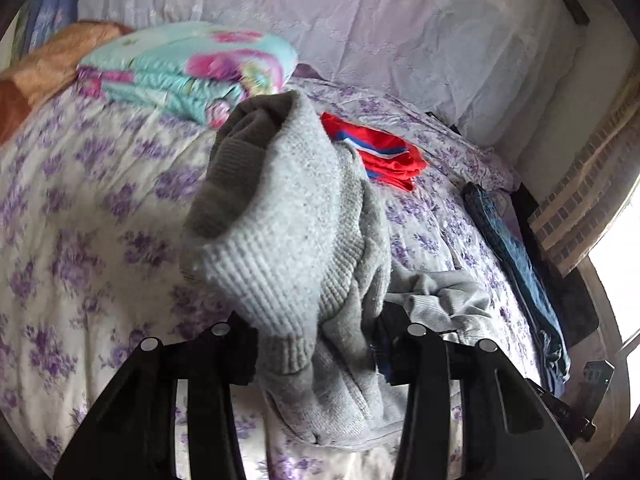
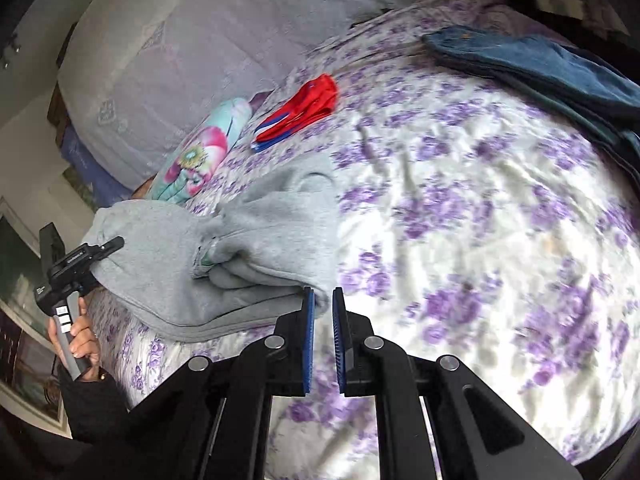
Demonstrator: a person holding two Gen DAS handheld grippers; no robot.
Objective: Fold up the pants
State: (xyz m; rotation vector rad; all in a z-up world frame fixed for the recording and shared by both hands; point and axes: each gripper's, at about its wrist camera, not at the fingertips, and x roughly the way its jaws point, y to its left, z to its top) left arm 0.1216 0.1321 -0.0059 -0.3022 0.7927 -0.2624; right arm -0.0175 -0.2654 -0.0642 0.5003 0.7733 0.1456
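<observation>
- My left gripper (image 1: pixel 316 356) holds a bunch of the grey sweatpants (image 1: pixel 288 216); the fabric sits between its spread fingers, and a ribbed cuff end stands up in front of the lens. Whether the pads actually pinch the cloth, I cannot tell, as the bulk hides the contact.
- My right gripper (image 2: pixel 323 340) is empty, its blue pads (image 2: pixel 308 340) a narrow gap apart, with nothing between them. It hovers just beside the near edge of the garment.
- Location: the sweatpants lie on the floral bedspread (image 2: pixel 460 220), partly doubled over, one end raised by the left hand (image 2: pixel 78 340).
- Judgement on progress: the task appears mid-course. At least one fold seems made, since layers stack at the near edge, but the bundle is lumpy and uneven.
- Remaining, as I judge it: lay the lifted end down, square the edges, flatten.
- Other items noted: red shorts (image 2: pixel 304 108), folded jeans (image 2: pixel 540 68), a teal quilt (image 1: pixel 188 68), all well apart from the work.
</observation>
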